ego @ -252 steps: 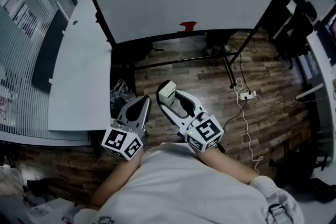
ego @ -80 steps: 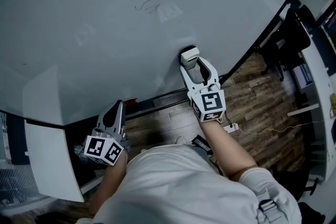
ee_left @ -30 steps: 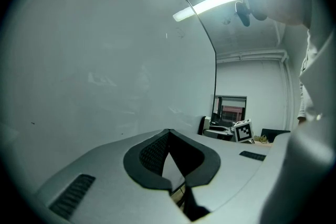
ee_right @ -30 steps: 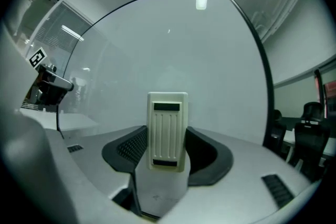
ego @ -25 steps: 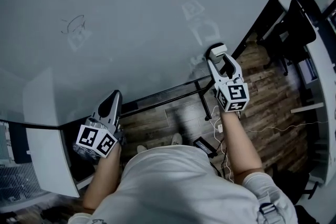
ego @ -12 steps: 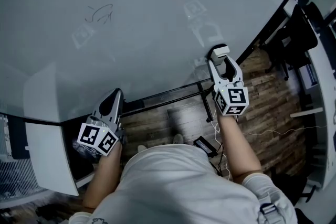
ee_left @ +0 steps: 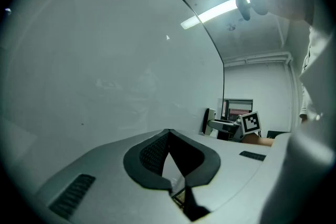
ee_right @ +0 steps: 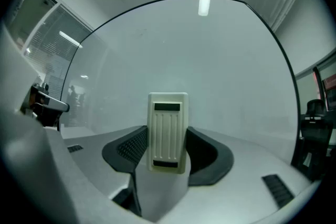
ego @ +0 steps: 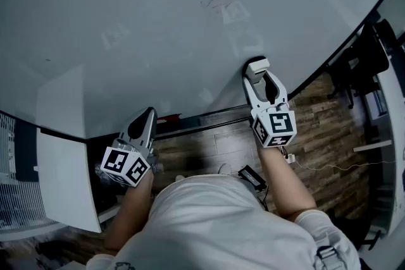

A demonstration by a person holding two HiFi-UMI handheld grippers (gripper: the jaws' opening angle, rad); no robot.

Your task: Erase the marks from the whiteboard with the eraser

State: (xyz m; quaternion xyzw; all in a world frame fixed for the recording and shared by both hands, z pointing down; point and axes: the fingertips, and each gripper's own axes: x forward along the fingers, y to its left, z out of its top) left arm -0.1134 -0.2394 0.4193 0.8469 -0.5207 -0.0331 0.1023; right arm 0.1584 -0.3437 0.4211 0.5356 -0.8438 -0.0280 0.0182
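The right gripper [ego: 256, 71] is pinching the cream eraser [ee_right: 167, 131] between its two dark pads, the eraser standing upright with its ribbed back facing the gripper's camera, and it is reaching up to the lower part of the whiteboard [ego: 145, 22]; whether the eraser is actually pressing on the surface cannot be told. A faint scribbled mark [ego: 218, 0] is sitting higher on the board, above and a little to the left of the eraser and well apart from it. The left gripper [ego: 144, 117] is hanging lower, near the board's black bottom edge [ego: 196, 118], with its jaws pressed together at the tips and nothing between them. Each gripper is carrying its marker cube at the rear, the right one's [ego: 274, 129] just above the person's forearm and the left one's [ego: 126, 165] beside the white shirt [ego: 215, 224]. Below the board, a wooden floor [ego: 332, 120] is showing, and a dark chair [ego: 373, 54] is standing off to the right
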